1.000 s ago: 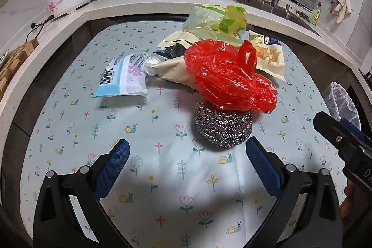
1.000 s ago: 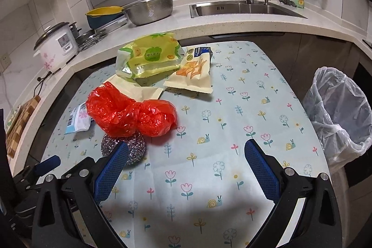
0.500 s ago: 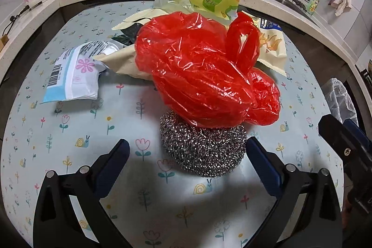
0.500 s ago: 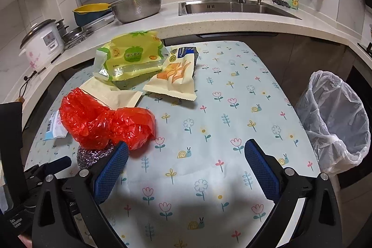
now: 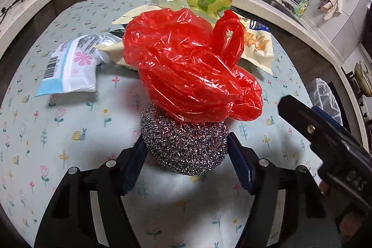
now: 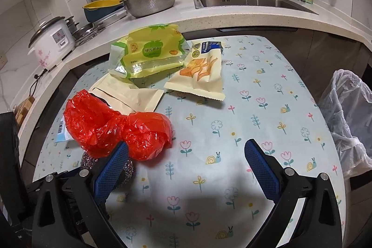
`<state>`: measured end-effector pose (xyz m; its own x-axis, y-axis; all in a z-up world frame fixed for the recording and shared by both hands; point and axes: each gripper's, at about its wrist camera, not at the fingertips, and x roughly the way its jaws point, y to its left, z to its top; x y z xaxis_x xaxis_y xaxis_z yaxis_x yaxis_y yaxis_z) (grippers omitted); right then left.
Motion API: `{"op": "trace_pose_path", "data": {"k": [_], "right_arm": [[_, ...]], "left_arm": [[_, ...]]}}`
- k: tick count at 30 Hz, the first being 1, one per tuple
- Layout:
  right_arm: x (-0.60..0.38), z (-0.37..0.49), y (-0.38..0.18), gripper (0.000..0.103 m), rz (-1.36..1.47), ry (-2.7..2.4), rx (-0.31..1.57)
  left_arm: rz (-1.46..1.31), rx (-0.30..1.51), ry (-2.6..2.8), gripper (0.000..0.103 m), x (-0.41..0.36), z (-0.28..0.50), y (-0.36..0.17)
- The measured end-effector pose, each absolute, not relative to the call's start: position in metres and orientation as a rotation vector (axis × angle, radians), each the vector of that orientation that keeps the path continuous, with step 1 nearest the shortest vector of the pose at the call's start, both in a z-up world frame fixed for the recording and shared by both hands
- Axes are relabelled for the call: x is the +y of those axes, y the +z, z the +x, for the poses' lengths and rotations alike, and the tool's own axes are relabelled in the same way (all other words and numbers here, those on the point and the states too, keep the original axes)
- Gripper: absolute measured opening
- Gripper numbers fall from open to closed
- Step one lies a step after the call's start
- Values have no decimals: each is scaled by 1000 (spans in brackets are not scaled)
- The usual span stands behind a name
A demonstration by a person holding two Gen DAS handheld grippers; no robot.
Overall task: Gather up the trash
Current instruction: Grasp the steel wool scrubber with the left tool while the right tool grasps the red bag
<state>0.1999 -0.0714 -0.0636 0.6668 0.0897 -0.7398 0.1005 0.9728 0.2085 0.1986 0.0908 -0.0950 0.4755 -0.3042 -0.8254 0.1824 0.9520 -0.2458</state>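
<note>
- Left wrist view: the left hand-held gripper [image 5: 186, 155] is closing around the steel scourer [image 5: 184, 145], which sits between its blue pads [image 5: 240, 164]; whether they press yet I cannot tell. To my eye it should squeeze low on the springy wire ball, clear of the red plastic bag [image 5: 186, 66] that lies just beyond and partly on top.
- Right wrist view: the right hand-held gripper [image 6: 186, 164] hangs open and empty over the tabletop [image 6: 255, 108]. The crumpled red bag is ahead to its left, the lined bin [image 6: 346, 122] off to its right.
</note>
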Motion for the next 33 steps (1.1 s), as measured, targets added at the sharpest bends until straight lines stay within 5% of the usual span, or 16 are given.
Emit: {"op": "trace_pose_path", "data": {"k": [12, 16, 19, 23, 33], "right_arm": [[-16, 213, -76, 92, 208, 172, 896], [-10, 215, -91, 80, 256, 223, 959], [-4, 213, -97, 54, 278, 279, 984], [-1, 205, -86, 42, 252, 288, 947], [-56, 185, -40, 40, 306, 160, 810]], "left_arm": [[-135, 1066, -272, 65, 124, 182, -98], [-130, 1079, -262, 65, 130, 181, -102], [-127, 1076, -261, 64, 132, 181, -102], [-136, 1070, -260, 64, 135, 177, -100], [-131, 1013, -276, 64, 127, 169, -76]]}}
